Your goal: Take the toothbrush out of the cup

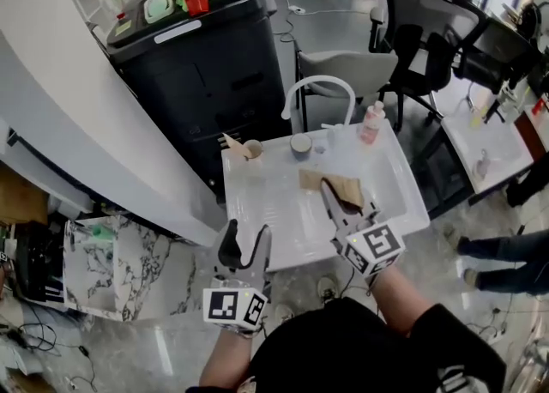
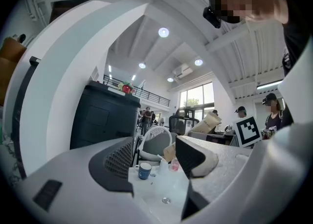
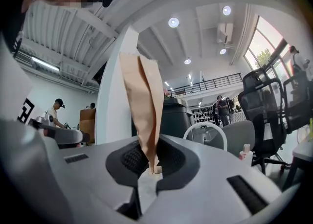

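A small brown cup (image 1: 252,150) stands at the far left of the white table (image 1: 283,220), with a tan stick-like piece (image 1: 232,141) leaning out of it to the left. My right gripper (image 1: 336,198) hangs over the table's middle, shut on a flat brown paper packet (image 1: 343,189). What the packet holds I cannot tell. In the right gripper view the packet (image 3: 144,100) rises straight up from between the jaws of that gripper (image 3: 151,167). My left gripper (image 1: 244,235) is open and empty at the table's near edge. In its own view, the left gripper (image 2: 154,154) points level at a blue cup (image 2: 145,170).
A grey-blue cup (image 1: 301,144) and a pink bottle (image 1: 371,122) stand along the table's far edge. Behind it are a white chair (image 1: 319,95), a black cabinet-like machine (image 1: 202,57) and black office chairs (image 1: 425,31). A person's legs (image 1: 506,250) are at the right.
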Tool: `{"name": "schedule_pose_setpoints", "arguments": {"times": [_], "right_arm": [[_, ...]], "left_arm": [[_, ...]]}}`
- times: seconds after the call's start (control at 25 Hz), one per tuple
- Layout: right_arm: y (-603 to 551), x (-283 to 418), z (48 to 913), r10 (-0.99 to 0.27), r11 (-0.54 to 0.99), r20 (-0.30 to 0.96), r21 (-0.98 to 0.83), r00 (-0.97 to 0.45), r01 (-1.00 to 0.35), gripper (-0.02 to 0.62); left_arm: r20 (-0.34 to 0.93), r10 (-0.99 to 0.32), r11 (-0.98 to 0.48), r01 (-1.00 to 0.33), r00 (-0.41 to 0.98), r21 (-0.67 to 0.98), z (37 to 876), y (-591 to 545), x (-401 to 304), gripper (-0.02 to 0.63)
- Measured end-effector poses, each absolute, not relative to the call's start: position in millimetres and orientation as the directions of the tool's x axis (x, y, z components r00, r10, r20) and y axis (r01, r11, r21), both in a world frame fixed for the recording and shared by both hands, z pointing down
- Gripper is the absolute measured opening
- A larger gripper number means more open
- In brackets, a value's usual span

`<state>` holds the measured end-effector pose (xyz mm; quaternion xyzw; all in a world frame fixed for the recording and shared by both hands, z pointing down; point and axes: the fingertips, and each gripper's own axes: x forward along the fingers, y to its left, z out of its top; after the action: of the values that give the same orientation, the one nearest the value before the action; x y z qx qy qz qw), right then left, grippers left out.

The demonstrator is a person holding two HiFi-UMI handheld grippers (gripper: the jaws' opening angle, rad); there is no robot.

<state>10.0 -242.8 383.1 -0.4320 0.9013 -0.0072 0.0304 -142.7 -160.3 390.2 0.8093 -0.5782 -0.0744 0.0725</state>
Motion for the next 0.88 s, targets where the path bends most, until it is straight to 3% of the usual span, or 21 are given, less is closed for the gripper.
{"name": "schedule_pose_setpoints", "arguments": {"times": [0.88], "right_arm": [[-185.0, 28.5, 367.7, -0.782, 0.623, -0.070, -0.047, -0.619, -0.781, 0.026]], "left_arm": [[-0.068, -0.933, -0.361, -0.914, 0.355, 0.188, 372.4, -140.6, -130.8, 0.258]]}}
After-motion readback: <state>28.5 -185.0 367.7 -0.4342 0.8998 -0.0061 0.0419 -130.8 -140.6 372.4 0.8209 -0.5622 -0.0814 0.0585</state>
